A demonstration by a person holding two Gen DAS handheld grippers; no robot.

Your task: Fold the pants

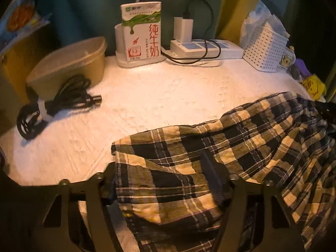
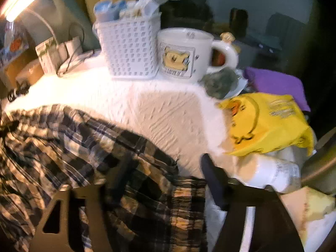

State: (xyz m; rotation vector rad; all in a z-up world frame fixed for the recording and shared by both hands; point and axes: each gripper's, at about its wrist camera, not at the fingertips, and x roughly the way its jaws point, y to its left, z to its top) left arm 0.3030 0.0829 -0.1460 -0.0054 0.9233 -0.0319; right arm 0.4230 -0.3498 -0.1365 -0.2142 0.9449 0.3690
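The plaid pants (image 1: 241,142) lie bunched on the white table cover (image 1: 147,96), spilling over the near edge. My left gripper (image 1: 163,180) has the cloth draped between and over its fingers, which stand wide apart around the near left corner of the pants. In the right wrist view the pants (image 2: 73,142) fill the lower left. My right gripper (image 2: 168,174) stands open; its left finger lies on the plaid cloth, its right finger (image 2: 212,178) is over the white cover, beside the pants' edge.
At the back stand a milk carton (image 1: 142,31), a power strip with charger (image 1: 201,46), a white basket (image 2: 128,48) and a bear mug (image 2: 184,54). A brown tub (image 1: 71,63) and coiled black cable (image 1: 56,105) sit left. A yellow pack (image 2: 266,124) lies right.
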